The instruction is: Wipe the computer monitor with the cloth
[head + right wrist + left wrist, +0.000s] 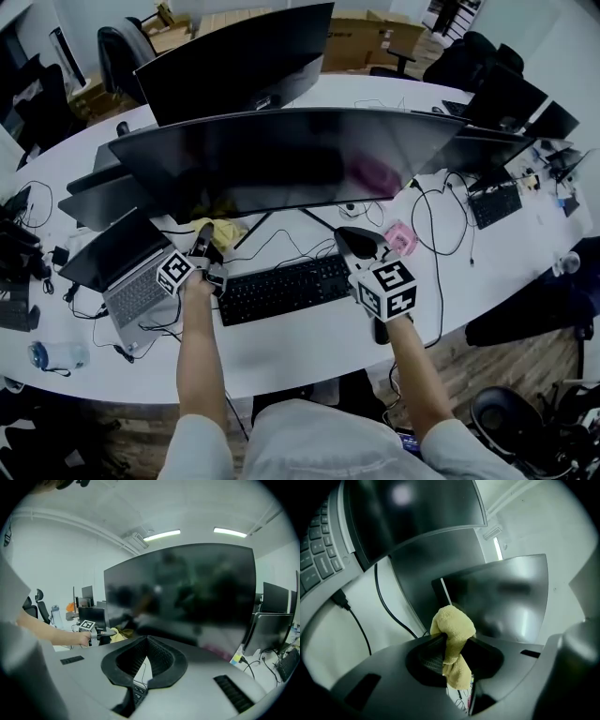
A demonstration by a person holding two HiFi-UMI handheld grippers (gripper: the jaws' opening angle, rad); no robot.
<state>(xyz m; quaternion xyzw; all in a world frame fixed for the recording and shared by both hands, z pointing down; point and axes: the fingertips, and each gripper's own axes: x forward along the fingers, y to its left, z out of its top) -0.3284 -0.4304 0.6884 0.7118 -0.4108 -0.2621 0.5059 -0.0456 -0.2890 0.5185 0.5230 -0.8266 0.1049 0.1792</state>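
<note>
A wide curved dark monitor [281, 159] stands at the middle of the white desk [309, 347]. Below its left part my left gripper [202, 249] is shut on a yellow cloth [221, 232]. In the left gripper view the cloth [452, 632] bunches up between the jaws, with the monitor [506, 602] just ahead of my left gripper [452, 646]. My right gripper [354, 239] hovers below the monitor's right half, shut and empty. In the right gripper view the screen [187, 588] fills the scene above my right gripper [146, 641], and the cloth [121, 633] shows at the left.
A black keyboard [281, 289] lies between the grippers, with an open laptop [131, 274] to the left. A pink object [401, 238] and cables [436, 225] sit at the right. Another monitor [244, 66] stands behind. A water bottle [58, 356] is at the near left.
</note>
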